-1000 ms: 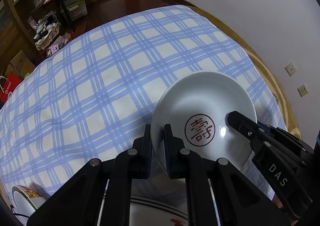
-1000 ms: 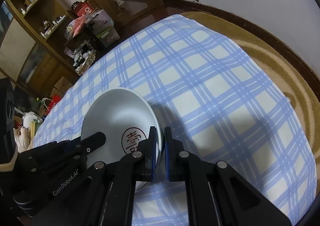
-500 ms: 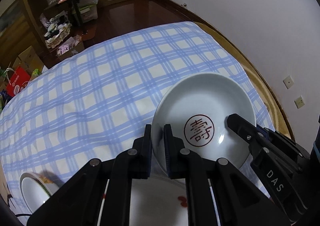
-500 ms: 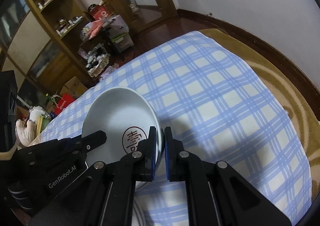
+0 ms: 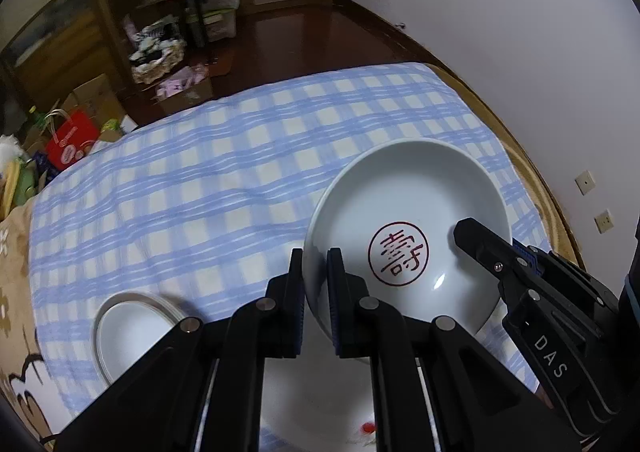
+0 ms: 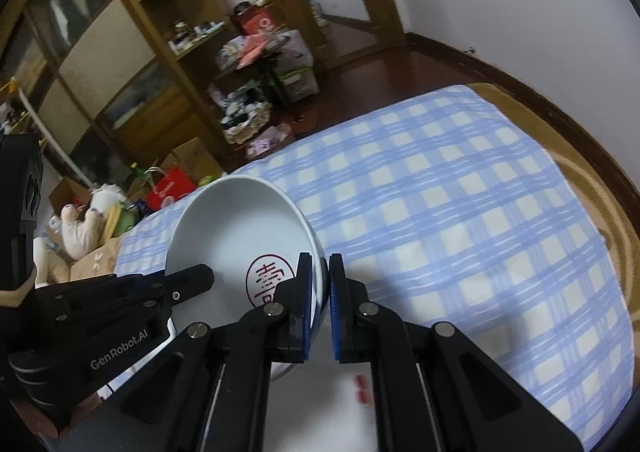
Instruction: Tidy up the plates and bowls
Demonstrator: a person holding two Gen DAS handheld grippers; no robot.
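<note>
a blue-and-white checked tablecloth [image 5: 208, 188] covers the table. beyond it, toward eleven o'clock, a wooden shelf unit [image 6: 132, 52] stands cluttered with small items. a red paper bag [image 5: 72, 140] sits on the dark wood floor [image 5: 304, 48] at ten o'clock. a plush toy [image 6: 86, 226] lies at nine o'clock.

White bowl [image 5: 404, 212] clamped by both grippers, over checked tablecloth [image 5: 192, 188]

Left gripper [image 6: 120, 300] reads "GenRobot.AI"; right gripper [image 5: 532, 292] "DAS".

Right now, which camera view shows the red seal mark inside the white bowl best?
The left wrist view: the red seal mark lies whole and unblocked in the white bowl. In the right wrist view the right gripper hides part of it.
</note>
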